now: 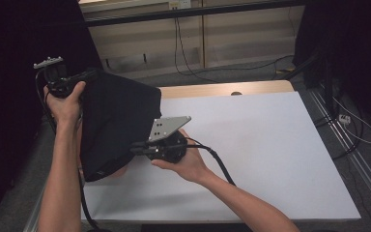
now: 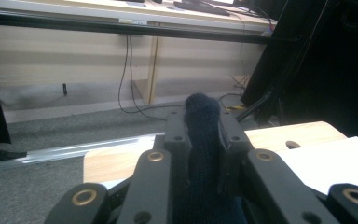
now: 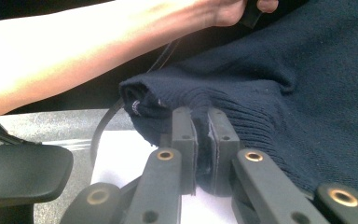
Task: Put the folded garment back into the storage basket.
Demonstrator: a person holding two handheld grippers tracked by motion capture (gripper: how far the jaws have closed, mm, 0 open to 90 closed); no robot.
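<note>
A dark navy knitted sweater (image 1: 118, 121) hangs stretched between my two grippers over the left end of the white table (image 1: 251, 145). My left gripper (image 1: 84, 77), raised at the far left, is shut on a fold of the sweater (image 2: 203, 135) that sticks up between its jaws. My right gripper (image 1: 137, 150), lower and nearer the table's middle, is shut on the sweater's ribbed edge (image 3: 203, 135). In the right gripper view the knit (image 3: 307, 93) spreads up to the right, and the person's left forearm (image 3: 74, 51) crosses the top.
The white sheet covers most of the table; a strip of bare wood (image 1: 222, 89) with a small hole lies at its far edge. Cables (image 1: 188, 53) hang by the wooden wall panels behind. Dark curtains (image 1: 348, 43) flank both sides. A metal rail (image 1: 352, 150) runs along the right floor.
</note>
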